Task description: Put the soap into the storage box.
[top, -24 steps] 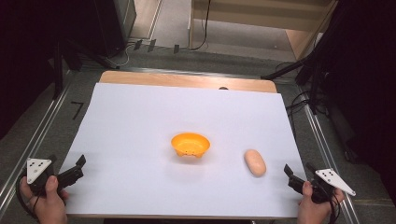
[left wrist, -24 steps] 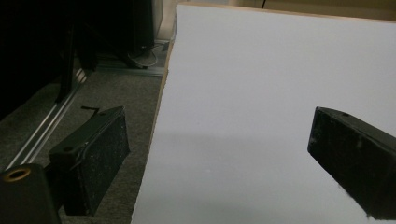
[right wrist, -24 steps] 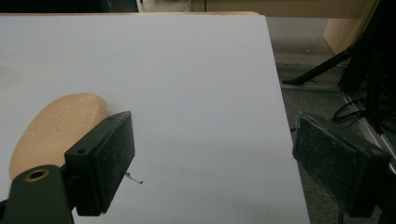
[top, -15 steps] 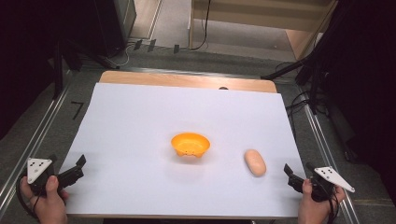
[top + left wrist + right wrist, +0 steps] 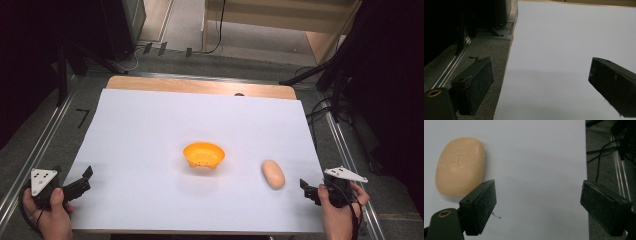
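The right gripper (image 5: 310, 190) is hovering with fingers spread, empty, just beside the tan bun (image 5: 273, 174) lying on the white counter (image 5: 150, 130); the left gripper (image 5: 80, 182) is also gaping empty.

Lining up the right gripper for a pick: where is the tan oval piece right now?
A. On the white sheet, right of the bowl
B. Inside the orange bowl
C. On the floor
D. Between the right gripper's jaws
A: the tan oval piece lies on the white sheet, apart from the orange bowl, with the open right gripper beside it.
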A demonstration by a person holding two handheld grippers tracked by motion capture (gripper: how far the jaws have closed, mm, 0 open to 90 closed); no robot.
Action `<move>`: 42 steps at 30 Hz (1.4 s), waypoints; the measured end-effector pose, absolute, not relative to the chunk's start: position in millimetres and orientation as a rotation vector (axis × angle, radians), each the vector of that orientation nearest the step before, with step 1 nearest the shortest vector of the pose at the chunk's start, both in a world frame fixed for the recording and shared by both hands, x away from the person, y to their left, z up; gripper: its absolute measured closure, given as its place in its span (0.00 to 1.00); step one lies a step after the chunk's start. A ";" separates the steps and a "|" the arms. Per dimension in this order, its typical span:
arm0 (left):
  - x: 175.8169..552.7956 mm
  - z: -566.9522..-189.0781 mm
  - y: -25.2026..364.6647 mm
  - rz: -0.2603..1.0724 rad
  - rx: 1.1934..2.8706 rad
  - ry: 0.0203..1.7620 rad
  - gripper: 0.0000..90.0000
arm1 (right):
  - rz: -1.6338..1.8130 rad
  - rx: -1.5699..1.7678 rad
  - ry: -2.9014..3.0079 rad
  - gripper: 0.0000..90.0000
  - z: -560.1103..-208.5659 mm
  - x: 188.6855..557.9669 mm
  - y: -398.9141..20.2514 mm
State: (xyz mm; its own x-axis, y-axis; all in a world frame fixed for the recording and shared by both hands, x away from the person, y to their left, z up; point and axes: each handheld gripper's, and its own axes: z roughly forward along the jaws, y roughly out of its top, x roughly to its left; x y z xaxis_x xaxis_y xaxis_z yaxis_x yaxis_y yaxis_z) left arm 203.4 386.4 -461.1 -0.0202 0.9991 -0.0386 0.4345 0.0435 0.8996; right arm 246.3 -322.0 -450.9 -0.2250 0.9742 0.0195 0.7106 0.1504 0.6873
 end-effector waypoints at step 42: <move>206.0 -461.2 386.9 0.917 1.514 1.573 0.07 | 0.540 1.727 2.391 0.12 -434.1 306.5 -235.6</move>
State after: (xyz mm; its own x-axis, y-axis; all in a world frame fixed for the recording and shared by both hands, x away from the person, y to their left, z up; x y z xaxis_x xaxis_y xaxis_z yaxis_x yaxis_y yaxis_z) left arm 206.0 386.9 -461.2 -0.0143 0.9991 -0.0392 0.4582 0.0413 0.8879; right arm 306.5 -235.6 -434.1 -0.3295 0.9396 0.0925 0.8882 0.2753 0.3678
